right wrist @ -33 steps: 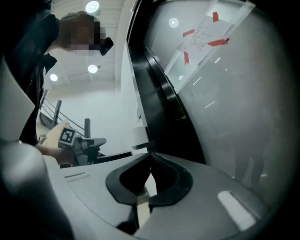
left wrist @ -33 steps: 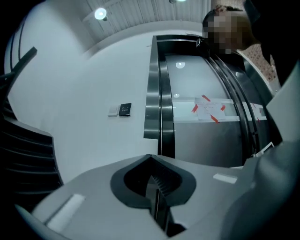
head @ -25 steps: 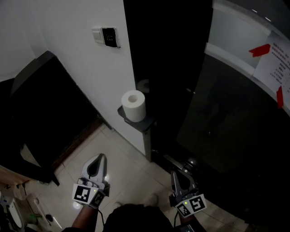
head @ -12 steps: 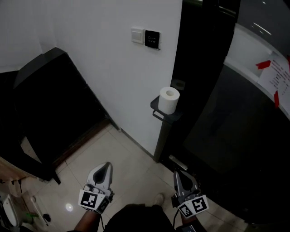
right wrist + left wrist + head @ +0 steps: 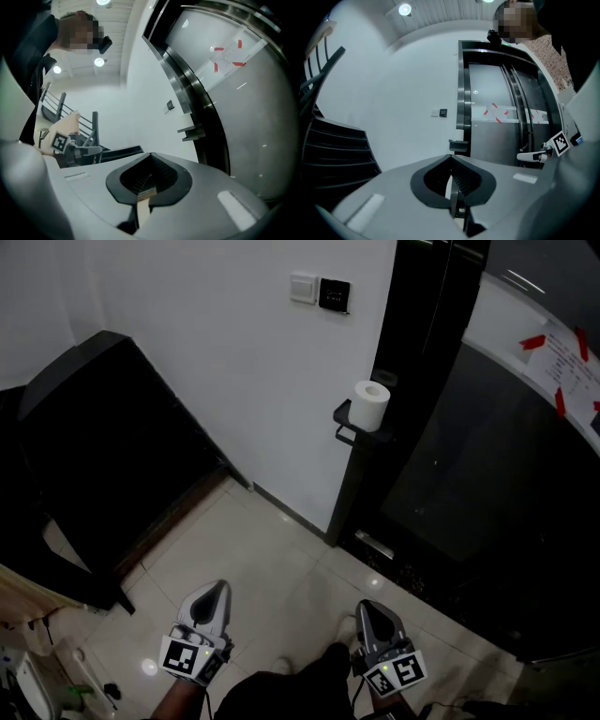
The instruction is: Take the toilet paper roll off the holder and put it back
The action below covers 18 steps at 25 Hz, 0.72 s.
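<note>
Stepped back from white toilet paper roll (image 5: pixel 372 405), upright on black metal wall holder (image 5: pixel 348 419) at 1 o'clock; carrying left gripper (image 5: pixel 216 590) and right gripper (image 5: pixel 367 607) closed, empty, nothing within reach.

- A white wall (image 5: pixel 216 362) spans ten to twelve o'clock in the head view.
- A white switch (image 5: pixel 302 288) and a black panel (image 5: pixel 334 294) sit side by side at twelve o'clock.
- Dark glass (image 5: pixel 469 474) carries a red-taped notice (image 5: pixel 567 362) at two o'clock.
- Pale floor tiles (image 5: pixel 281 587) lie at six o'clock.
</note>
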Tool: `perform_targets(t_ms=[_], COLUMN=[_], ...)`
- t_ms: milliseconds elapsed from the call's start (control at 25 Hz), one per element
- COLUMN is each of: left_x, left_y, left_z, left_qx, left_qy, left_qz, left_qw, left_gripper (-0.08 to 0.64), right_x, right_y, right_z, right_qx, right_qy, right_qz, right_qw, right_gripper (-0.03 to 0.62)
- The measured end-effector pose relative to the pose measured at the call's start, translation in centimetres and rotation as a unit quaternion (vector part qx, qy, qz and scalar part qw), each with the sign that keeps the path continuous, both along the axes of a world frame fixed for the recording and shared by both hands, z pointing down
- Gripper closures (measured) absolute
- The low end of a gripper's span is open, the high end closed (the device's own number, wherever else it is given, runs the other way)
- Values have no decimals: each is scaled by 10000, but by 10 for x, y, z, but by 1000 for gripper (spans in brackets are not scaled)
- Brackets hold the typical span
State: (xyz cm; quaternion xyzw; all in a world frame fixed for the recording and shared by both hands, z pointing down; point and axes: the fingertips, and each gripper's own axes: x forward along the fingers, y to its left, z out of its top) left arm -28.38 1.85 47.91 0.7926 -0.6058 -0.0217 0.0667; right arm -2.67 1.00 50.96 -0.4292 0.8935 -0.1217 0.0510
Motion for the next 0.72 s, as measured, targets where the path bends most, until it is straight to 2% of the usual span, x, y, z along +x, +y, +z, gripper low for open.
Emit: perform_targets(t_ms=[120,240,400,720], left_x=[-2,-4,17,42], left_y=[15,26,41,61], left_z=[2,7,-3,-20], left_qx=[30,198,156,332], left_qy=[2,-151,204,316], left_qz=[116,216,304,161], left_qw=[9999,9995,9992,9988], left_gripper=[558,558,558,558], right_x=[0,9,33,75], right_y=[21,42,63,76], right_z=[-6,-10,-16,-52], right_qx=[107,151,185,459], right_qy=[87,212,357,345], right_qz=[127,291,500,585], right_qw=[9998,9992,9979,9966], right_gripper=[578,578,578,578])
